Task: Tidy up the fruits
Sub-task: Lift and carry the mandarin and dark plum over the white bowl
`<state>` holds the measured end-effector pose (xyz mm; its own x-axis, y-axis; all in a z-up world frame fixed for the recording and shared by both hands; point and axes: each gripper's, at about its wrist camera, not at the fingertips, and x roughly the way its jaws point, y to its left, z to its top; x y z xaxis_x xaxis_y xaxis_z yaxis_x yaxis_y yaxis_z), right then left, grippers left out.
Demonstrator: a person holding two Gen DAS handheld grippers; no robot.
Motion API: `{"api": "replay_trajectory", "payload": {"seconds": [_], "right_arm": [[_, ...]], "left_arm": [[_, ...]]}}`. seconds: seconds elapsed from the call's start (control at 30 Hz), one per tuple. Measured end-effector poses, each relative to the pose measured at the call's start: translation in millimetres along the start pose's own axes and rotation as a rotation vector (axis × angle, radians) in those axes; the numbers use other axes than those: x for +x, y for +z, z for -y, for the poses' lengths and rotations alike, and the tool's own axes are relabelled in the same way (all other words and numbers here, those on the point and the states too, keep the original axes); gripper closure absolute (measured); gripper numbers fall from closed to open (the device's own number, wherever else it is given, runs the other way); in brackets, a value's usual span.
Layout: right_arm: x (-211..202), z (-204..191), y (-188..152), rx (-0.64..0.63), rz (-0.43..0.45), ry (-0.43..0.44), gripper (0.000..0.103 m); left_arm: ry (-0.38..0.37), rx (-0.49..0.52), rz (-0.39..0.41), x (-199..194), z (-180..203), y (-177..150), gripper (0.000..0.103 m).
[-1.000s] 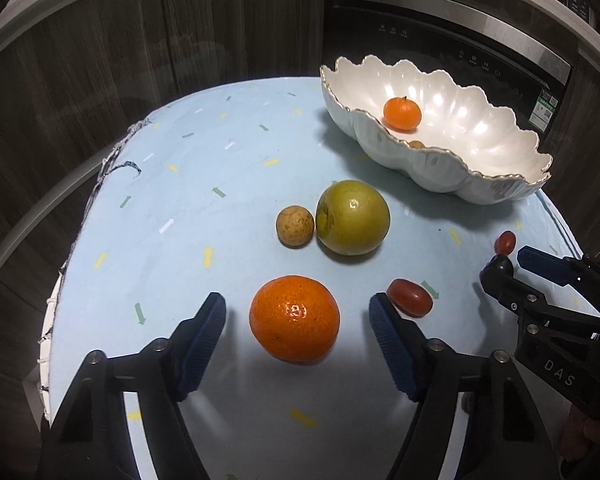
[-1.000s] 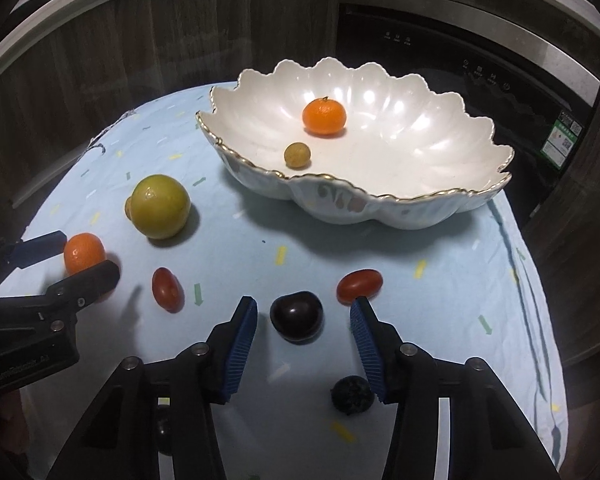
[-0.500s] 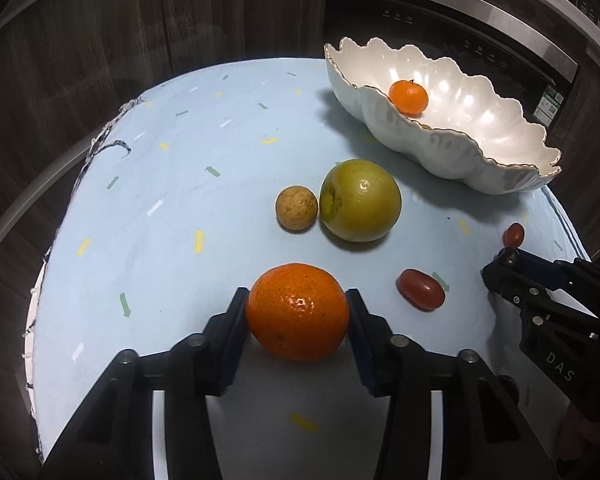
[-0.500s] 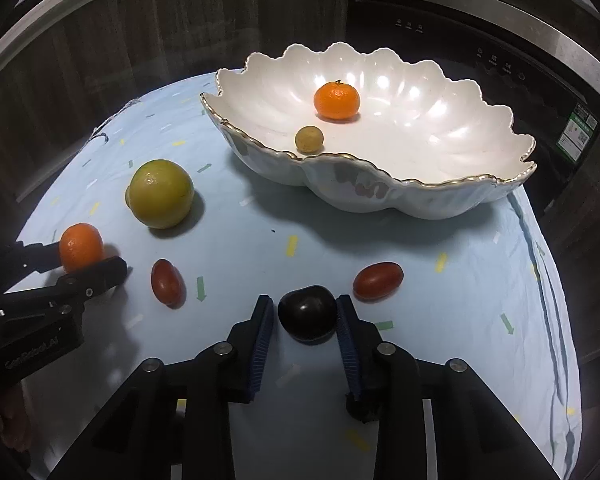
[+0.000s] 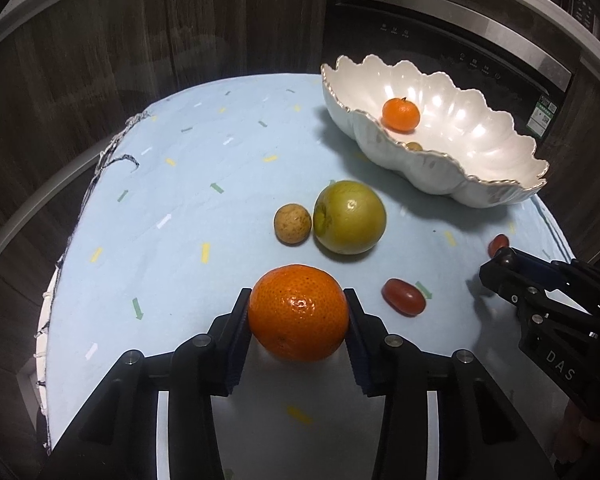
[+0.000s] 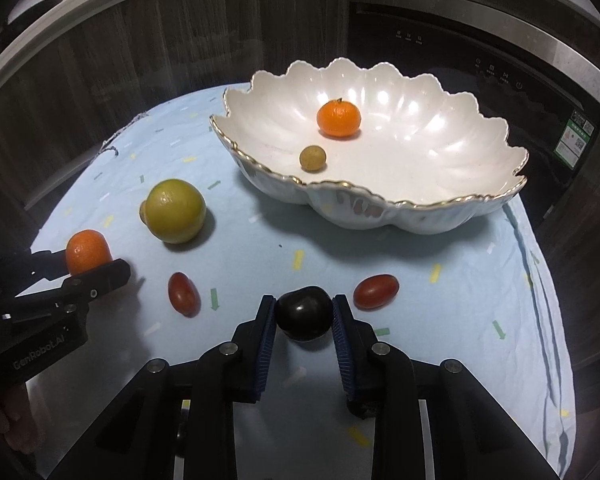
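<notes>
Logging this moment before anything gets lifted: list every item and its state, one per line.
Left hand-held gripper: just closed, shut on the big orange.
Right hand-held gripper: just closed, shut on the dark plum.
Scalloped bowl: upright, holding a small mandarin and a longan.

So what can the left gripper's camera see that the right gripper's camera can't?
Only the left wrist view shows the whole small brown fruit beside the green fruit; the right view only shows a sliver of it.

Only the right wrist view shows the dark fruit that the right gripper is clamped on.

Both show the left gripper squeezing the orange, the white bowl with a small orange inside, and two red tomatoes on the cloth.
</notes>
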<state>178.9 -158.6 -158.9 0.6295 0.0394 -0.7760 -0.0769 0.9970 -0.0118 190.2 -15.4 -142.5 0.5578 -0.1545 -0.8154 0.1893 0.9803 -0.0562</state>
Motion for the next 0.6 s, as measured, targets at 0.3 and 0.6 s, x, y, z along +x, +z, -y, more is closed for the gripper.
{"api": "replay_trajectory", "payload": {"seconds": [0.3, 0.6], "right_arm": [[-20, 6, 6, 0.01, 0.046, -0.005, 0.074], [-38, 12, 16, 0.022, 0.089, -0.006, 0.074]], "left_arm": [[0.011, 0.019, 0.03, -20, 8, 3, 0.061], [0.009, 0.032, 0.055, -36, 18, 13, 0.061]]}}
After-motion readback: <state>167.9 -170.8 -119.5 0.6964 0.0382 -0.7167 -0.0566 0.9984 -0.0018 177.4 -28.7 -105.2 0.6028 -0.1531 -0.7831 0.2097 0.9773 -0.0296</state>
